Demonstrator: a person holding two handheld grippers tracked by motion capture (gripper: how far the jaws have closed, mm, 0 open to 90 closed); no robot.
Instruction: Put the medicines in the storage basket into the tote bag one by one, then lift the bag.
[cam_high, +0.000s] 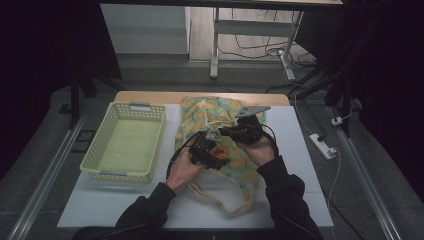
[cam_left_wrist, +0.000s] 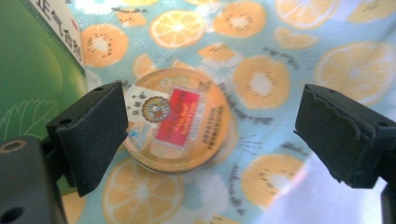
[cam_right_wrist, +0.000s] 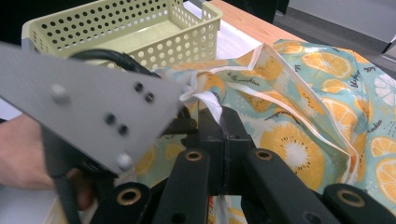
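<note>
Inside the fruit-print bag (cam_left_wrist: 299, 42), your left gripper (cam_left_wrist: 212, 135) is spreading wide around the round tin (cam_left_wrist: 180, 123) while your right gripper (cam_right_wrist: 220, 122) is pinching the bag's rim.

On the table (cam_high: 300, 150) the bag (cam_high: 220, 112) lies at centre, the basket (cam_high: 102, 145) at its nine o'clock, and inside the bag a round tin (cam_left_wrist: 180, 121) has a box (cam_left_wrist: 32, 70) at its ten o'clock.

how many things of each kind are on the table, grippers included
fruit-print bag: 1
pale yellow basket: 1
round orange tin: 1, inside the bag
green box: 1, inside the bag
hand-held grippers: 2, left gripper open over the tin, right gripper shut on the bag's white edge
total: 6
</note>
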